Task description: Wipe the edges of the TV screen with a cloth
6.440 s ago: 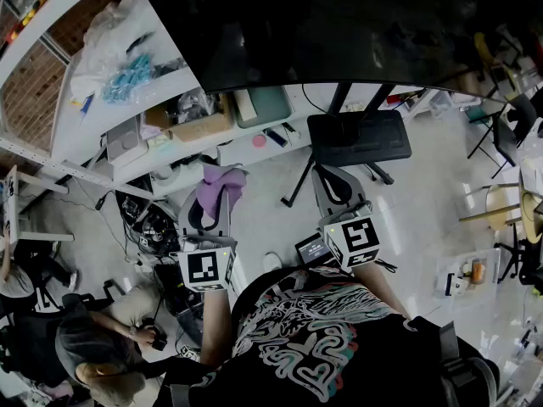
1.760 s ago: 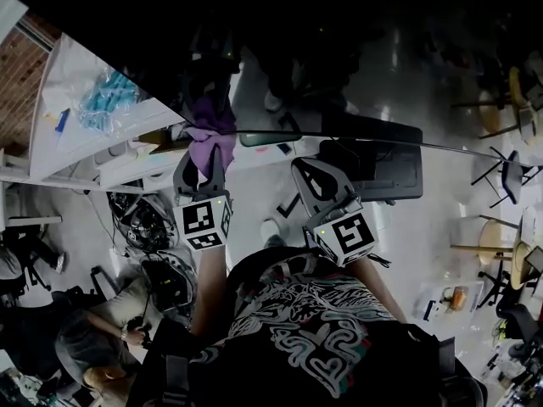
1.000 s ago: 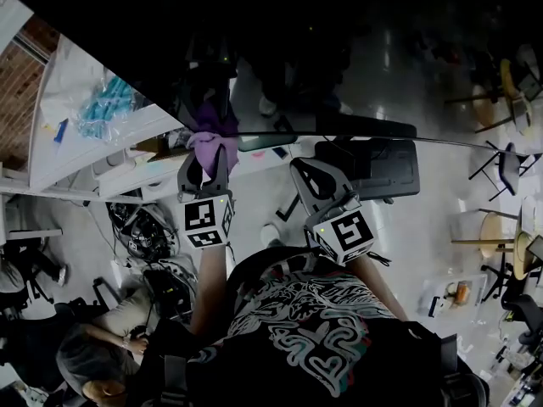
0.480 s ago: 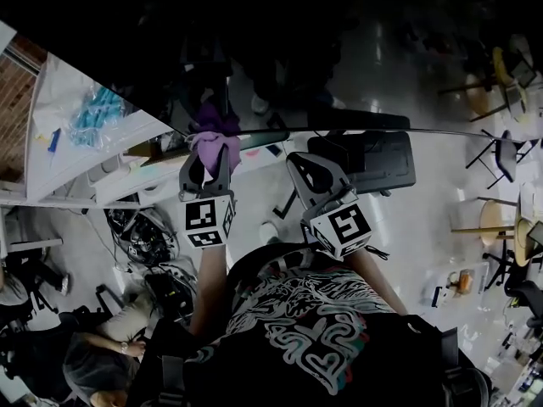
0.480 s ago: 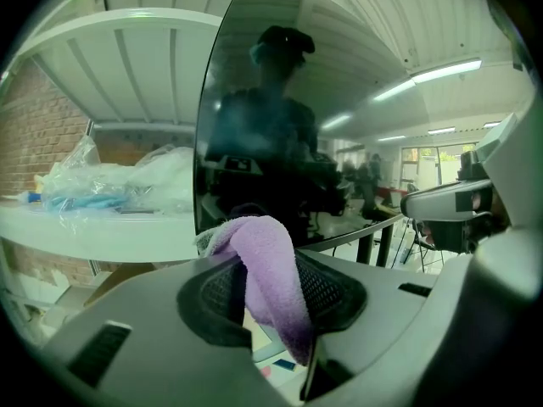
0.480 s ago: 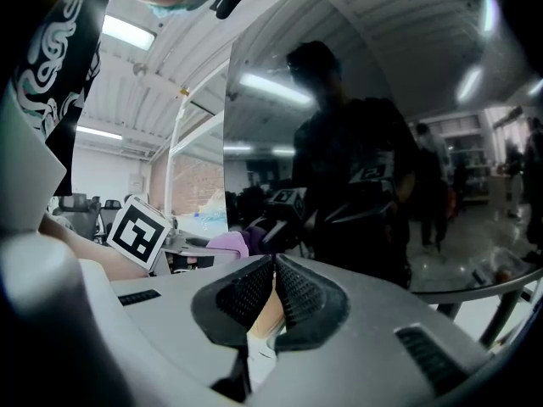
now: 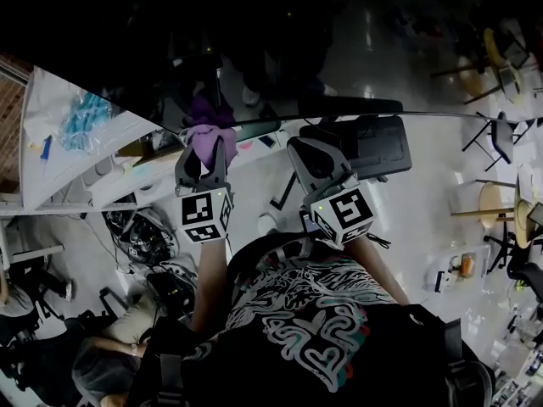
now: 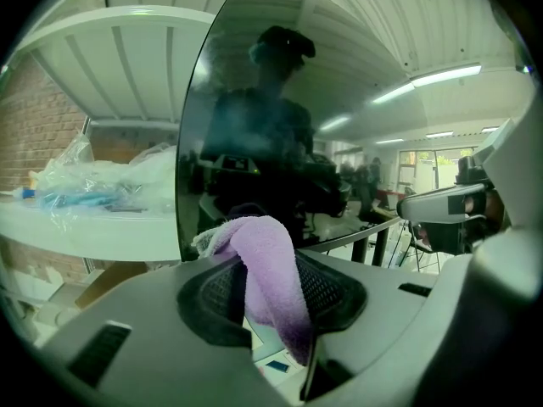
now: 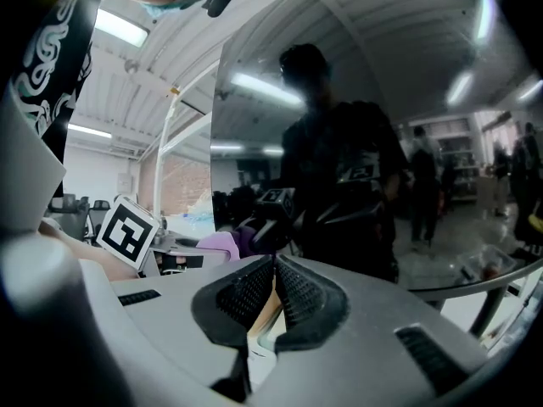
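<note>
I see the left tool [image 7: 202, 153] raised up to the lower edge of the TV screen [image 7: 271, 41]. Its jaws are closed on the purple cloth [image 7: 209, 136]. In the left gripper view the cloth comes up from between the two black pads, folds over the top and hangs down on the near side. The bunched top of the cloth is at the bottom edge of the dark screen, close to the screen's left side, and its dim reflection shows in the glass just above it. It looks to be touching the edge, but I cannot be fully sure of the contact.

The right tool [image 7: 312, 161] is to the right of the left one, near it but apart, and it also points towards the lower edge of the screen. In the right gripper view its jaws are together, the ribbed pads meet at the tips, and they hold nothing.

The screen is off and reflects the person and the room lights. Below the screen stands the black base [image 7: 365, 147] of its stand on the pale floor [image 7: 424, 219]. At the left a white shelf [image 7: 51, 172] carries a clear plastic bag [image 7: 81, 119] with blue things inside.
</note>
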`<state>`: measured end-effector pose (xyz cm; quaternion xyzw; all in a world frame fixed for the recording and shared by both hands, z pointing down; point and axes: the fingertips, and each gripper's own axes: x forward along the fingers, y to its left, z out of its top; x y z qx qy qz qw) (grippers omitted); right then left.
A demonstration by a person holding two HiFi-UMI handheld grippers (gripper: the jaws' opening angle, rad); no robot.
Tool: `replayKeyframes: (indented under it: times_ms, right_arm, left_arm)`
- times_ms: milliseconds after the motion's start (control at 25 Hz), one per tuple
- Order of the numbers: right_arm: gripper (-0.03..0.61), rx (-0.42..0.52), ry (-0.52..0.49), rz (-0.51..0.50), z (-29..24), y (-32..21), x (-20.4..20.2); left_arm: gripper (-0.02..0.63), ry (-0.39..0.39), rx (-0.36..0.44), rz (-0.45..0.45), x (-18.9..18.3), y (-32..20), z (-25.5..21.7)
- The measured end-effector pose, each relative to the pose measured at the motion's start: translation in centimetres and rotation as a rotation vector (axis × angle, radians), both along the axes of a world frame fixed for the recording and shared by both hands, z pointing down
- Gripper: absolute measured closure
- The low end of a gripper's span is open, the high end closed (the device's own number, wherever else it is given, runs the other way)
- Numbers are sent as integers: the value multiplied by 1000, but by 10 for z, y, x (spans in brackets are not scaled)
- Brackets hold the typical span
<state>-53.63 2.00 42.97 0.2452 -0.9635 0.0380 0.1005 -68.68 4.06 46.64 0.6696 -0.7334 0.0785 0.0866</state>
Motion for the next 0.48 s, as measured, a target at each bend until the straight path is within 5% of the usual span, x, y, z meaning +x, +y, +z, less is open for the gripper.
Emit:
replayKeyframes:
  times_ms: [480]
  right_arm:
    - [546, 5, -30, 55, 1, -10, 19]
  left_arm:
    - [474, 8, 2, 73, 29, -13, -1]
